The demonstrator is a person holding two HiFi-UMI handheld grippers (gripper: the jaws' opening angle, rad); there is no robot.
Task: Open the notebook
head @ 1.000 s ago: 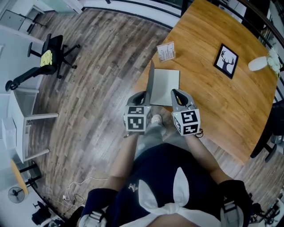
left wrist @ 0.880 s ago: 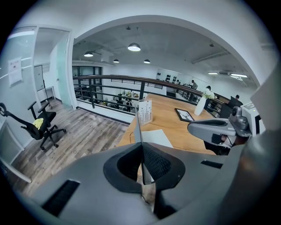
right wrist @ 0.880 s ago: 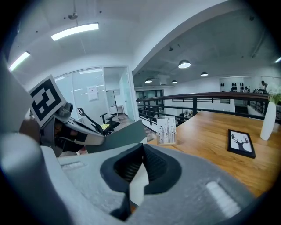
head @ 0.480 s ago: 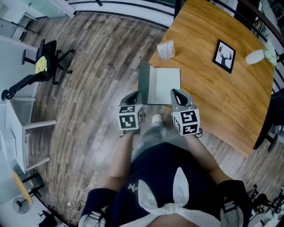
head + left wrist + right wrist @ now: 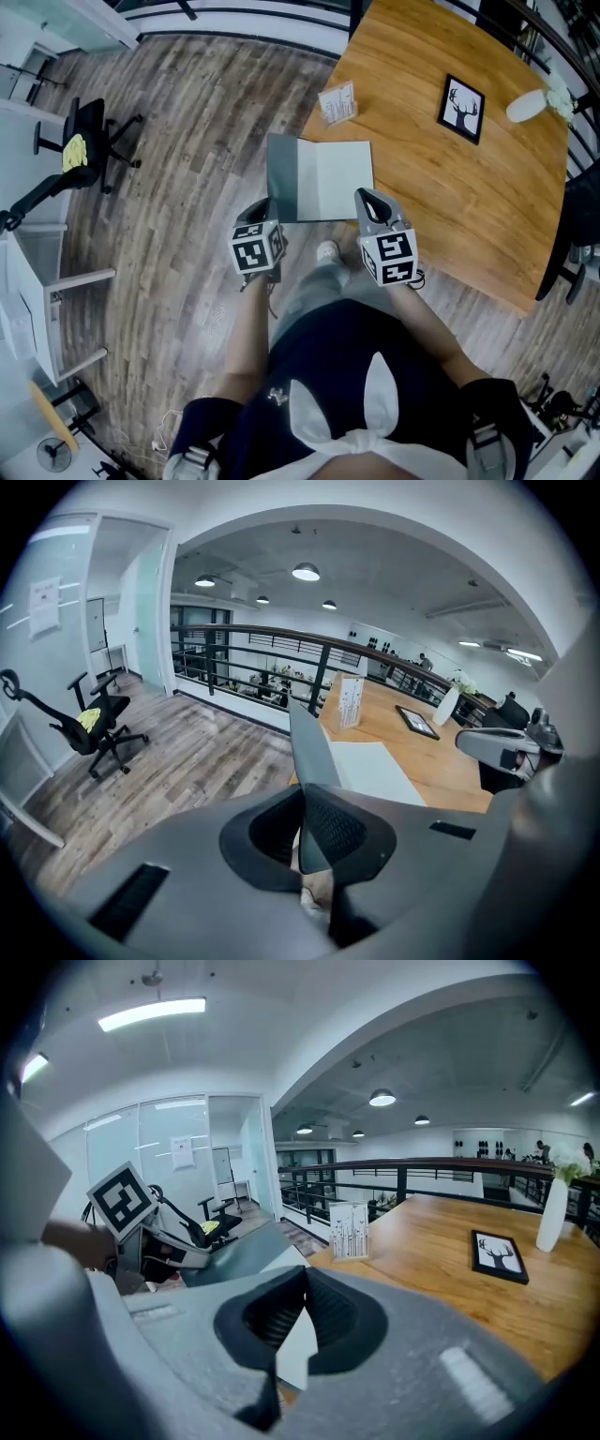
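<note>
Notebook (image 5: 333, 178) was lying open at the near left corner of the wooden table (image 5: 441, 206). The spine ran roughly up and down the head view, so the open spread stretched left to right. The white page lay flat on the tabletop. The grey cover (image 5: 281, 178) stuck out to the left past the table's edge, over the plank floor (image 5: 187, 122), and in the left gripper view it (image 5: 314, 747) looked tilted rather than flat.

Left gripper (image 5: 269, 214) was clamped tight on the cover's near edge, and its own view (image 5: 302, 794) showed the thin sheet running right between the pads. Right gripper (image 5: 364, 197) was pinched on the near right corner of the white page, with a paper corner poking out below the jaws in its own view (image 5: 305, 1274). So both were closed on the same book, one at each bottom corner.

Room-wise, bare floor lay left of the cover, and the office chair (image 5: 80, 150) was way off at the frame's left. Open tabletop lay to the right of the page.

Count:
- One notebook
- Two grippers
- One card stand (image 5: 337, 103), just above the notebook
- One framed deer picture (image 5: 461, 108), upper right
- One white vase (image 5: 525, 106), near the far right edge
</note>
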